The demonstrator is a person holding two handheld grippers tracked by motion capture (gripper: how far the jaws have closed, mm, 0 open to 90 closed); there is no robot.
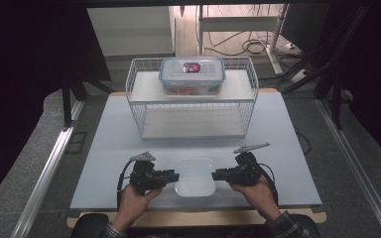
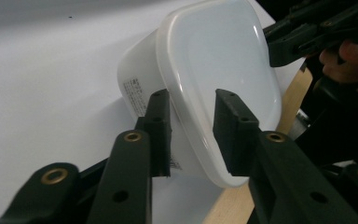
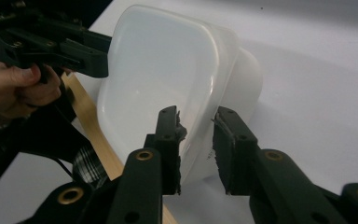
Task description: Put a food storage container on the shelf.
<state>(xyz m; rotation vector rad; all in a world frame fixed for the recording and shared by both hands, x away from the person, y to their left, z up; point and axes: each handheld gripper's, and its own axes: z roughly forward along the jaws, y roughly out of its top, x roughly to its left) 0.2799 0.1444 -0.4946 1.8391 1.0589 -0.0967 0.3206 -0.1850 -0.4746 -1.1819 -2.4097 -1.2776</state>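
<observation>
We clamp the left gripper (image 1: 172, 176) and right gripper (image 1: 218, 174) on opposite rims of the white lidded container (image 1: 195, 176) at the table's (image 1: 104, 148) near edge, ready to lift it level.

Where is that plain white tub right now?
In the high view, the white tub sits on the table's near edge, between the left gripper and right gripper.

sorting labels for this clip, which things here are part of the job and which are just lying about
In the job:
white container, on the table's near edge
left gripper, jaws straddling its left rim
right gripper, jaws straddling its right rim

Just there:
wire basket
clear lidded box on its top shelf
cables on the floor
</observation>
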